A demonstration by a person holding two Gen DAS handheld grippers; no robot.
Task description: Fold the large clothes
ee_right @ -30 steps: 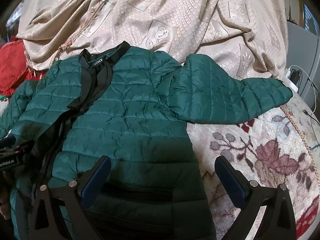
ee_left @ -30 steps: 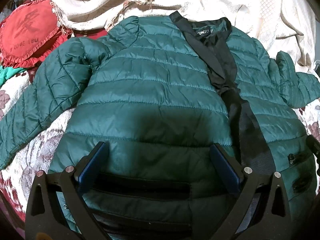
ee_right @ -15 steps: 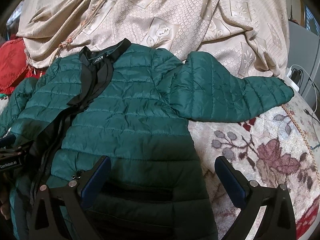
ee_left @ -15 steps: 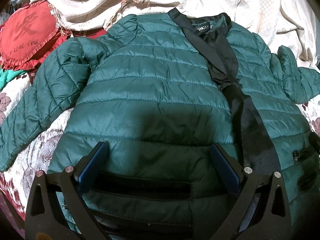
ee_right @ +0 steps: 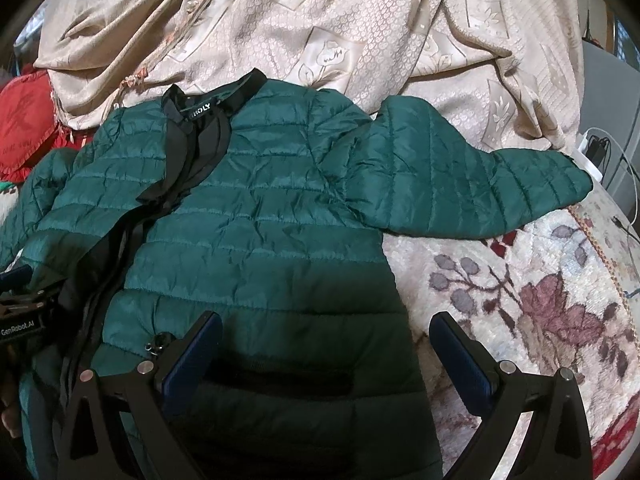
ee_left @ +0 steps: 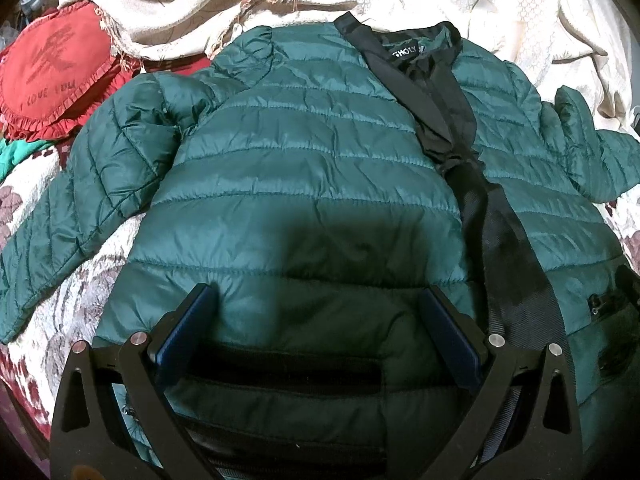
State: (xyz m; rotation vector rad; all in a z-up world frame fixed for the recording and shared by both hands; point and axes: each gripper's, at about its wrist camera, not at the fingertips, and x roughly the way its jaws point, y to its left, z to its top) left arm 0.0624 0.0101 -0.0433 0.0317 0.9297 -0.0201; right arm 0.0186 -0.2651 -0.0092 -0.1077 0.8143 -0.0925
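Left wrist view shows the green quilted jacket [ee_left: 312, 184] spread front-up on the floral bedspread [ee_right: 520, 300], sleeves out to both sides, collar toward the beige blanket [ee_right: 360, 32]. Both the left gripper [ee_left: 320, 328] and right gripper [ee_right: 326, 354] hang spread wide above its hem, gripping nothing, though contact is hard to judge.

A flowered bedspread [ee_right: 520, 292] covers the bed and carries everything. A green quilted jacket [ee_left: 304, 184] lies flat on it, front up, with its 2 sleeves spread out to either side. Beyond the jacket's collar a cream patterned blanket [ee_right: 360, 32] lies crumpled. Left of the jacket, by its shoulder, sits a red frilled cushion [ee_left: 52, 76].
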